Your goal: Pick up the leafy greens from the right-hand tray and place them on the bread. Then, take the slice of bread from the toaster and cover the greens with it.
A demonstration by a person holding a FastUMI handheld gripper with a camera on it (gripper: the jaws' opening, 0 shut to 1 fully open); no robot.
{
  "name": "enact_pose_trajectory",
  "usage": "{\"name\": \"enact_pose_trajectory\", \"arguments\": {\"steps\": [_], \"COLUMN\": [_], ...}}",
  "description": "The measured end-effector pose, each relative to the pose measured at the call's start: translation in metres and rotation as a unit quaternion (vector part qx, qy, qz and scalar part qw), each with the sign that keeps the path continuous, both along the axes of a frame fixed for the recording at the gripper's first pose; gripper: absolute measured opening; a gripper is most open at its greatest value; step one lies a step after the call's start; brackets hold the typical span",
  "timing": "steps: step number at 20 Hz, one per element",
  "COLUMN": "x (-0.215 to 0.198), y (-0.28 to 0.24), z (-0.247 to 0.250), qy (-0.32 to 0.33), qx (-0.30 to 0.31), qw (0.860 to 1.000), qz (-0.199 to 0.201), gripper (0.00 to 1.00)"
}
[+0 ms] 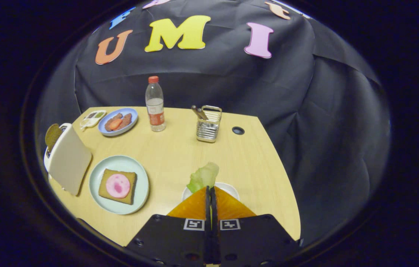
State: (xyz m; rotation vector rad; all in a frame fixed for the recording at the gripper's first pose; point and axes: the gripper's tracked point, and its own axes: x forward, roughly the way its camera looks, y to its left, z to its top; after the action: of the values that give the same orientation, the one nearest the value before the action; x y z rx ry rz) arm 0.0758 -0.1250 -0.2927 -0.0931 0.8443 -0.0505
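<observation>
My gripper (209,188) is shut on the leafy greens (204,176), a pale green leaf sticking up from between the fingertips. It hangs just over the small white tray (231,188), which the fingers mostly hide. Off to the left lies a slice of bread (117,186) with a pink round slice on top, on a light blue plate (100,174). Further left stands a white toaster (67,160) with a brown bread slice (52,135) poking out of its slot.
At the back of the wooden table stand a water bottle (155,104), a metal holder (209,126) with utensils, and a blue plate (129,115) of reddish food beside a small white dish (92,118). A dark hole (238,130) marks the tabletop.
</observation>
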Motion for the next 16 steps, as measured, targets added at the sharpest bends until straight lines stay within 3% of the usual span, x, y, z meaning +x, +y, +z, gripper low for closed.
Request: {"name": "enact_pose_trajectory", "arguments": {"steps": [7,16], "x": [-0.023,-0.035], "y": [0.077,0.194], "z": [0.04,0.049], "qy": [-0.021,-0.003], "qx": [0.023,0.04], "qw": [0.999,0.997], "qz": [0.01,0.062], "gripper": [0.0,0.0]}}
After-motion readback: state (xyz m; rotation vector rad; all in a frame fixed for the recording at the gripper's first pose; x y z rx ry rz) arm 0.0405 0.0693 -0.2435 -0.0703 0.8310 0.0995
